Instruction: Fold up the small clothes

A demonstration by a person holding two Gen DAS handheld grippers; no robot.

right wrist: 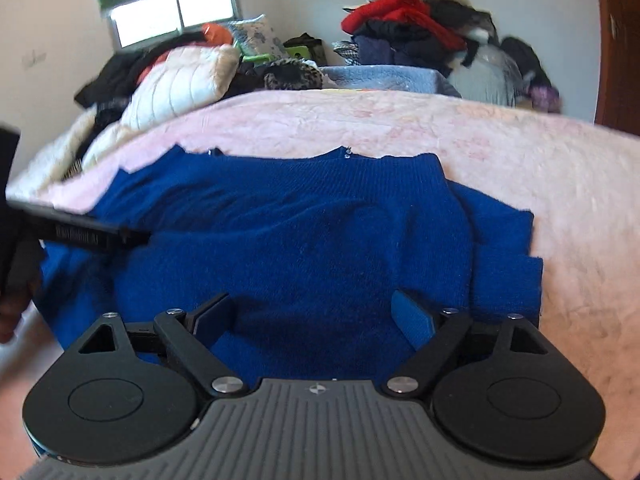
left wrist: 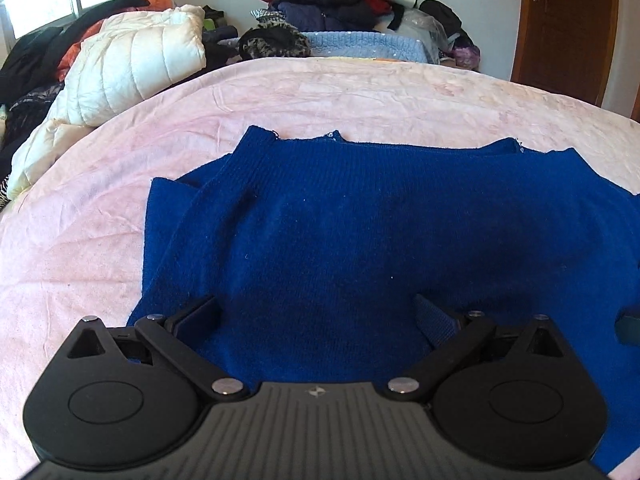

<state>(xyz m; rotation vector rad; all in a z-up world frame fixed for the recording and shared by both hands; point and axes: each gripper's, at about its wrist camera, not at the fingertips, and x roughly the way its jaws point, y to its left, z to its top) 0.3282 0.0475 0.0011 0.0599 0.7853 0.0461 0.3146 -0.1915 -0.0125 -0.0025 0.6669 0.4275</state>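
Left wrist view shows a blue sweater (left wrist: pixel 360 232) lying flat on the pink bedspread (left wrist: pixel 100 208) of a bed, with the left gripper (left wrist: pixel 316 316) hovering over its near part, fingers spread wide and nothing between them. In the right wrist view the right gripper (right wrist: pixel 312 316) sits likewise over the near part of the sweater (right wrist: pixel 300 240), fingers wide apart and empty; the other gripper pokes in from the left edge. The fold looks partly done: both sides appear tucked in over the body, a flap showing at each side, so the cloth reads as a compact block. A last fold, near edge up toward the far edge, seems to remain. The ribbed band lies at the far edge; which axis is longer I cannot tell through the fisheye.
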